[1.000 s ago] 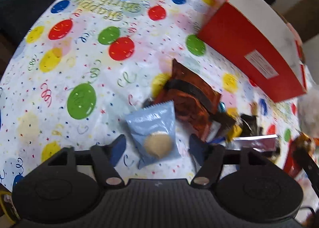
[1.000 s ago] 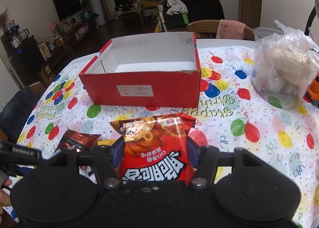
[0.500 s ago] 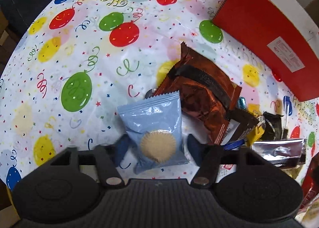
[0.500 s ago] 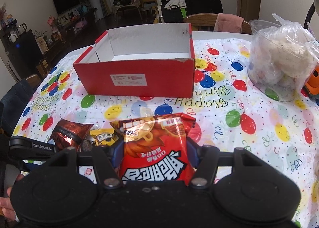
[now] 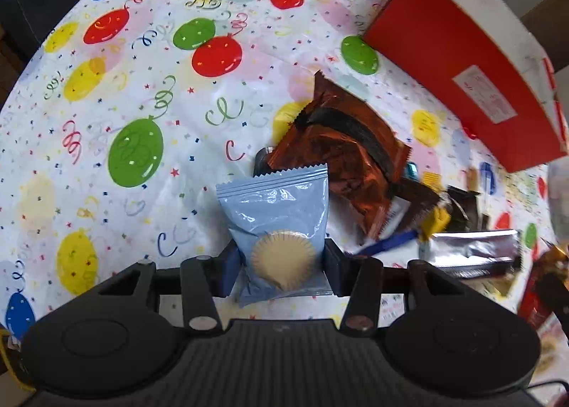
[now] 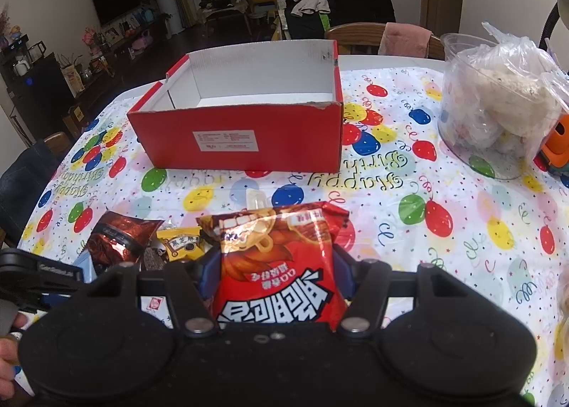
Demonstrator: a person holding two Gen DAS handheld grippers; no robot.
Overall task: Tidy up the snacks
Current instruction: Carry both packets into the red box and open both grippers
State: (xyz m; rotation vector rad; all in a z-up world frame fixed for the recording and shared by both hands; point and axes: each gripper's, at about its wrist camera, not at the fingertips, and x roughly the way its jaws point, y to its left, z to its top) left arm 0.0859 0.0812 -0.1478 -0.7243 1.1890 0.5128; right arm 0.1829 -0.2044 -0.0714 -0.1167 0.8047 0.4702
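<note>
1. Left gripper (image 5: 279, 266) closed on the lower sides of a pale blue cookie packet (image 5: 277, 225), one finger pressing each edge, a round scalloped cookie showing through the wrapper; cannot tell whether the packet is lifted off the balloon-print tablecloth (image 5: 135, 94) or resting on it.
2. Just right of and behind the blue packet, a shiny brown snack bag (image 5: 341, 158) with a black band, lying on the cloth and partly over a small heap of wrappers.
3. Further right in that heap, a silver foil packet (image 5: 473, 250) and a yellow sesame-snack packet (image 6: 183, 245), the latter beside the brown bag in the right wrist view.
4. Centre of the table, open red cardboard box (image 6: 242, 136) with white inside, well apart from the heap and beyond it; nothing visible within.
5. Right gripper (image 6: 275, 273) clamped on a red snack bag (image 6: 281, 264) with white Chinese lettering, held upright between both fingers above the cloth, near side of the box.
6. Far right, a clear plastic tub (image 6: 498, 104) lined with a crinkled bag of pale lumps, standing on the cloth.
</note>
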